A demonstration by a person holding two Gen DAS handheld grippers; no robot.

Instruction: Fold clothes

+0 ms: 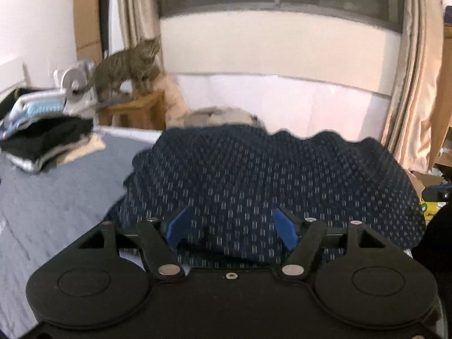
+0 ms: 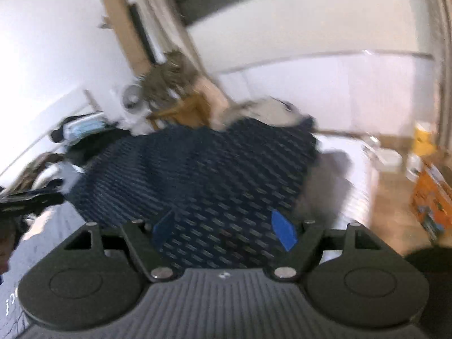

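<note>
On my far left a stack of folded clothes (image 1: 48, 141), black on top and pale layers beneath, sits on the grey-blue quilted bed cover (image 1: 56, 203). Just behind it a tabby striped cat (image 1: 127, 67) stands on a small wooden stool (image 1: 132, 107), beside a white fan-like appliance (image 1: 75, 80).

Moving toward the middle, the dark navy garment with a small pale repeating print (image 1: 268, 180) lies in a broad, rumpled heap on the bed, its far edge wavy against the white wall panel. My left gripper (image 1: 231, 230) hangs low over the near edge of that cloth. Its blue pads (image 1: 178, 226) stand well apart with the fabric bunched between them; neither pad presses on it, so I read the jaws as wide and holding nothing.

A beige crumpled piece of clothing (image 1: 220, 115) shows just behind the navy heap.

From the right wrist view, tilted and blurred, the same navy garment spreads under my right gripper (image 2: 226, 231). Its blue pads (image 2: 284, 231) are also set wide, cloth below and between them, not clamped. Further right I see the white side of the bed (image 2: 358, 186), a wooden floor and an orange printed box (image 2: 432, 197).
</note>
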